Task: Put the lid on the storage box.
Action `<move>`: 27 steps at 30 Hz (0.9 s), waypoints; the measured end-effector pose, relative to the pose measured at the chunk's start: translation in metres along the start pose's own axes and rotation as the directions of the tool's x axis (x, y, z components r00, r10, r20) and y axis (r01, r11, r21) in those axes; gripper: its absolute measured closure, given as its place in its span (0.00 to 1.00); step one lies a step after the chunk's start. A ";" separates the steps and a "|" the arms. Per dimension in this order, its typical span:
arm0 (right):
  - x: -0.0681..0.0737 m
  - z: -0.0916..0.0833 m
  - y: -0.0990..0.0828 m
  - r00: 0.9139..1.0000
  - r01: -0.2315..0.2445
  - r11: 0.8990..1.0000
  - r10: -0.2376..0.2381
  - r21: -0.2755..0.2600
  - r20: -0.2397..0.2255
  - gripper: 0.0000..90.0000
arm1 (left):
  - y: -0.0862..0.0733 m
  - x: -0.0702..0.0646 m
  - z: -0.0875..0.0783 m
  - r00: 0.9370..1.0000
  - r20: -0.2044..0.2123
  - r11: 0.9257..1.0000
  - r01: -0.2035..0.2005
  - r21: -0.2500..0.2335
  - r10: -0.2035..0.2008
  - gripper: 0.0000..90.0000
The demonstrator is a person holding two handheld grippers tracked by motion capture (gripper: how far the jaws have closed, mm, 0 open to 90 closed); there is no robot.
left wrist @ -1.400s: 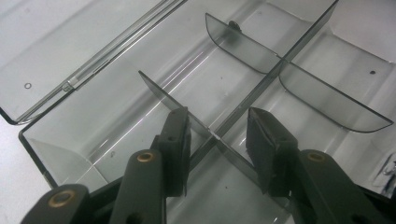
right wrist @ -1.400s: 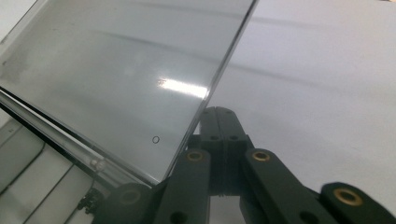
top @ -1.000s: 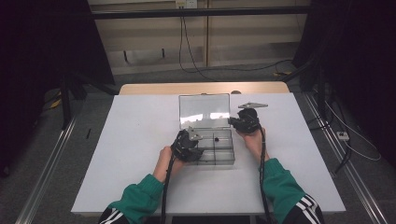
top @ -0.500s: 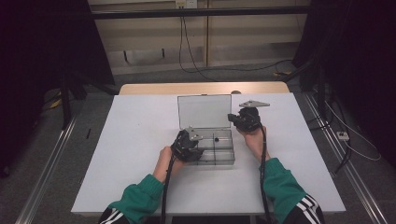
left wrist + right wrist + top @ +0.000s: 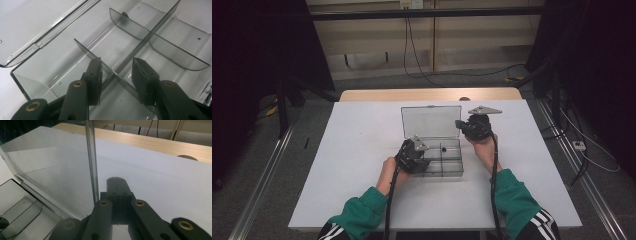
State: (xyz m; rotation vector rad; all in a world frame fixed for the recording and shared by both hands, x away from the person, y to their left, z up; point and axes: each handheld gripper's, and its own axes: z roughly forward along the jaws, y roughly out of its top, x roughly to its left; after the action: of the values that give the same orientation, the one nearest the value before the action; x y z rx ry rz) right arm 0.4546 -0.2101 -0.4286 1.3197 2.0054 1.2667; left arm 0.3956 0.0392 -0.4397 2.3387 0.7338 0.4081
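A clear plastic compartment box (image 5: 451,172) lies on the white table, its lid (image 5: 430,121) standing upright at the back. My left gripper (image 5: 426,161) reaches into the box from the left. Its jaws are open in the left gripper view (image 5: 117,75), one on each side of a thin divider (image 5: 86,50), and the pads stand apart from it. My right gripper (image 5: 459,124) is shut with nothing between its jaws (image 5: 117,184), close against the lid's right edge (image 5: 91,157). A small dark piece (image 5: 443,148) sits in a back compartment (image 5: 125,14).
The white table (image 5: 357,150) spreads wide to the left and right of the box. Behind it runs a wooden tabletop strip (image 5: 427,94) with a round hole (image 5: 186,157). Cables trail back from both grippers along the green sleeves.
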 end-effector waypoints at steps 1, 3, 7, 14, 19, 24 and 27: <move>0.000 0.000 0.000 1.000 0.001 1.000 -0.001 0.000 0.000 1.00 | 0.000 0.000 0.000 1.000 0.000 1.000 0.000 0.000 0.000 0.67; 0.000 -0.001 0.001 1.000 0.002 1.000 -0.002 -0.002 0.000 1.00 | 0.000 0.000 0.000 1.000 0.000 1.000 0.000 -0.001 0.000 0.67; 0.002 -0.003 0.002 1.000 0.008 1.000 -0.008 -0.013 -0.008 1.00 | 0.000 -0.001 0.000 1.000 0.001 1.000 0.008 -0.009 -0.008 0.67; 0.004 -0.004 0.003 1.000 0.013 1.000 -0.013 -0.012 -0.009 1.00 | 0.000 0.007 -0.001 1.000 -0.007 1.000 0.019 -0.018 -0.019 0.50; 0.004 -0.004 0.003 1.000 0.015 1.000 -0.015 -0.010 -0.011 1.00 | 0.011 0.017 -0.022 0.998 -0.038 0.993 0.047 -0.106 -0.051 0.17; 0.004 -0.004 0.003 1.000 0.016 1.000 -0.016 -0.010 -0.010 1.00 | 0.019 0.037 -0.048 0.991 -0.063 0.974 0.100 -0.201 -0.115 0.02; 0.004 -0.004 0.003 1.000 0.017 1.000 -0.017 -0.010 -0.009 1.00 | 0.020 0.050 -0.056 0.984 -0.064 0.959 0.148 -0.244 -0.168 0.00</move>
State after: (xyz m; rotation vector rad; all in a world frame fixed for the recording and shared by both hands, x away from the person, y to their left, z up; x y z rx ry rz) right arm 0.4512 -0.2082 -0.4236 1.2916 2.0094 1.2758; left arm 0.4181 0.0836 -0.3796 2.0326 0.8562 0.4974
